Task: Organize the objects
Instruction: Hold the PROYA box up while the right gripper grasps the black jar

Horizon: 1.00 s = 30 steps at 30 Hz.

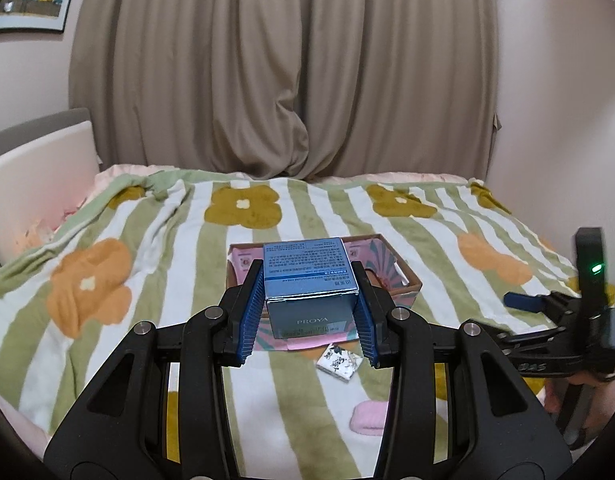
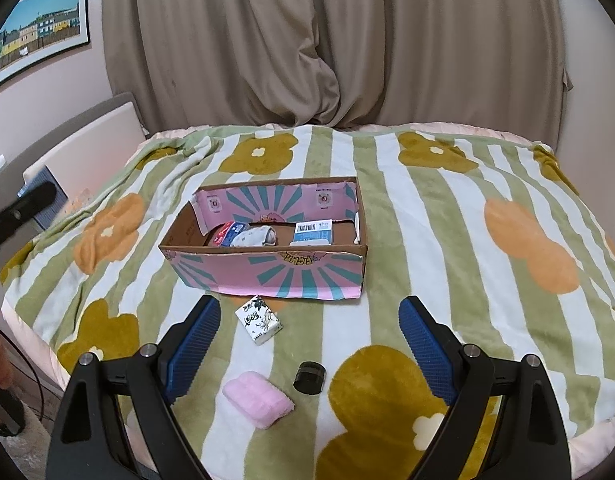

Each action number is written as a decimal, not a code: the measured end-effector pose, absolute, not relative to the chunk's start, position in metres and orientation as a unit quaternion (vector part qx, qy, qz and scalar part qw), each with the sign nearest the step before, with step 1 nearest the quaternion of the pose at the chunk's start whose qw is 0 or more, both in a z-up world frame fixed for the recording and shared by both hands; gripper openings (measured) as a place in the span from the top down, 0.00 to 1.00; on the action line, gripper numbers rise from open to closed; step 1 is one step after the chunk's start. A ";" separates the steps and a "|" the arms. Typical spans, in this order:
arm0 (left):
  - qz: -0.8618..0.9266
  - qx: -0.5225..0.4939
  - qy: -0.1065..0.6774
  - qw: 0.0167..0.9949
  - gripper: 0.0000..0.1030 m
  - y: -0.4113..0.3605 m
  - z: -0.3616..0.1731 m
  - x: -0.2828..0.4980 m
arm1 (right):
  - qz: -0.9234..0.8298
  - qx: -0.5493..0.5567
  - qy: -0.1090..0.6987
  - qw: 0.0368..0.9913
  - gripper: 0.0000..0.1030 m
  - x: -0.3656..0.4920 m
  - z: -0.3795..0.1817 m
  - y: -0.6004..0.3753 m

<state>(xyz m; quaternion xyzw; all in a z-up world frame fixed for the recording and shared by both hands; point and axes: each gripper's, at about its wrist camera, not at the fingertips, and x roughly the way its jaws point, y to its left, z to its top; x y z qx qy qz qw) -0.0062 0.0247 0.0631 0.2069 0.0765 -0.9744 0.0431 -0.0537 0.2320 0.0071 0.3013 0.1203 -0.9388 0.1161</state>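
The left tongs (image 1: 311,308) hold a blue cream box (image 1: 310,280) between their blue pads, one on each side wall, so the box stays level with its printed top up. It hangs in front of and above the cardboard box (image 1: 403,280) on the bed (image 1: 147,240), which I judge to be the place for it.

The right tongs (image 2: 309,344) are wide apart and carry nothing; they hover above the blanket near the loose things. These are a tissue pack (image 2: 260,320) just beside the pink front wall of the cardboard box (image 2: 267,276), a pink cloth (image 2: 257,400), and a small dark jar (image 2: 309,376).

Inside the cardboard box a white sock (image 2: 254,237) and other packets already lie. The free floor is probably in the middle, so the cream box needs a careful place.
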 end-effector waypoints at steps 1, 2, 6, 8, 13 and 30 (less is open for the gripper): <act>-0.974 0.207 0.077 0.043 0.64 0.025 0.063 -0.006 | -0.937 0.305 0.124 0.116 0.14 -0.057 0.004 0.231; -0.975 0.206 0.077 0.042 0.64 0.025 0.063 -0.005 | -0.934 0.313 0.129 0.112 0.14 -0.062 -0.003 0.230; -0.975 0.204 0.075 0.044 0.64 0.025 0.064 -0.001 | -0.917 0.357 0.140 0.106 0.14 -0.085 -0.037 0.231; -0.975 0.203 0.076 0.047 0.64 0.024 0.064 0.001 | -0.909 0.379 0.138 0.105 0.15 -0.096 -0.057 0.232; -0.975 0.203 0.079 0.050 0.64 0.020 0.063 0.003 | -0.888 0.425 0.146 0.097 0.26 -0.116 -0.100 0.235; -0.972 0.213 0.081 0.052 0.64 0.014 0.056 -0.001 | -0.851 0.493 0.159 0.088 0.46 -0.134 -0.167 0.244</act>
